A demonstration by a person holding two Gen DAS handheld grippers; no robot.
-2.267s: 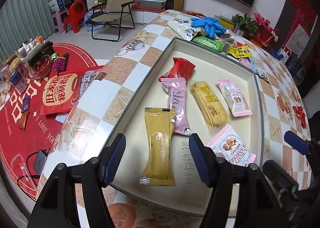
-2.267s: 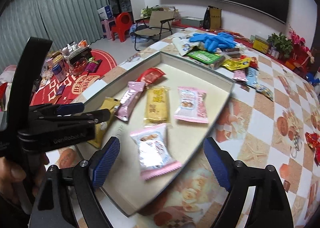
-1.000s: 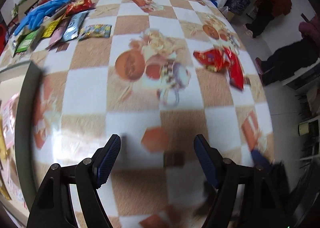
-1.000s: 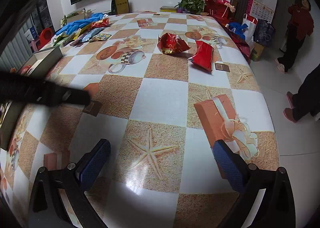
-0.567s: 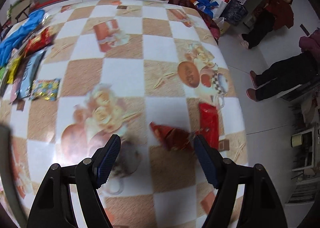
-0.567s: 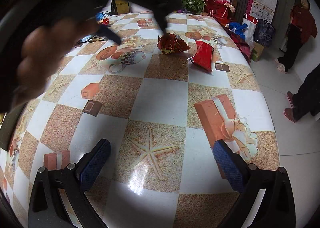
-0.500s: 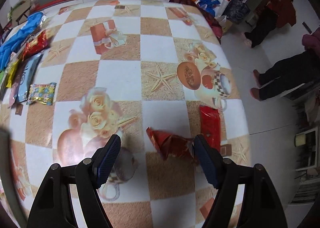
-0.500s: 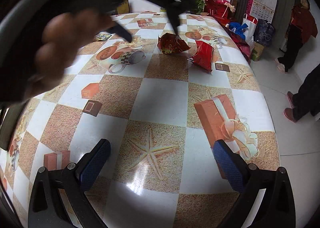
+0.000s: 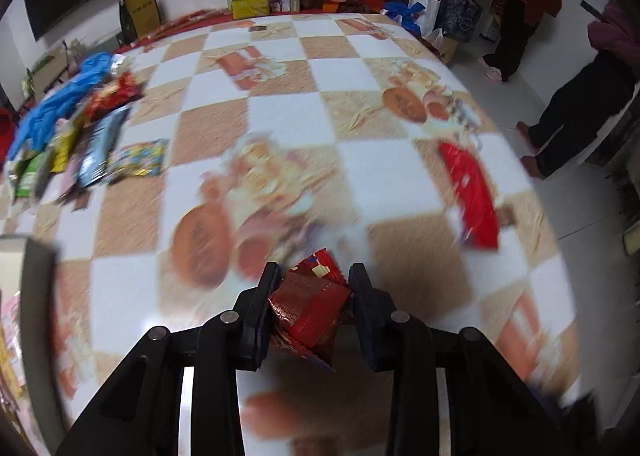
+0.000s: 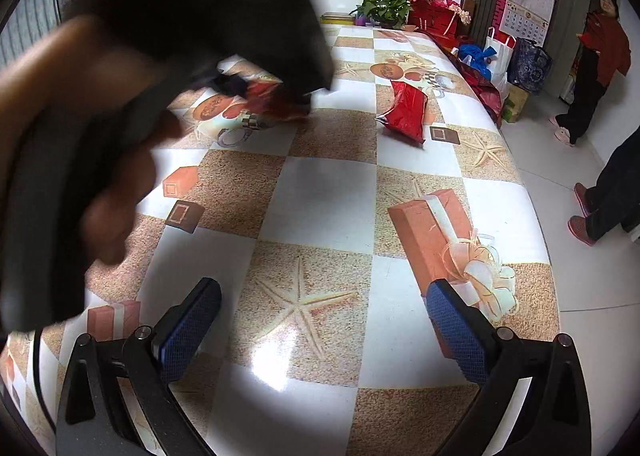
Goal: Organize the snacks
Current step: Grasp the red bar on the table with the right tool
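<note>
My left gripper point(image 9: 314, 296) is shut on a crumpled red snack packet point(image 9: 306, 310) and holds it just above the checkered tablecloth. A second red packet point(image 9: 470, 188) lies to the right near the table edge; it also shows in the right wrist view point(image 10: 404, 110). My right gripper point(image 10: 320, 320) is open and empty over the tablecloth. In that view the left gripper's body and the hand holding it fill the upper left, with the held red packet point(image 10: 266, 98) blurred beneath it.
A pile of loose snack packets point(image 9: 100, 140) and blue gloves point(image 9: 56, 108) lies at the table's far left. The tray's grey rim point(image 9: 34, 256) shows at the left edge. Plants and boxes stand at the far end. Two people stand on the floor to the right.
My left gripper has gone from the tray across the table to the red packets, closed on the crumpled one and begun lifting it. My right gripper has stayed still and open.
</note>
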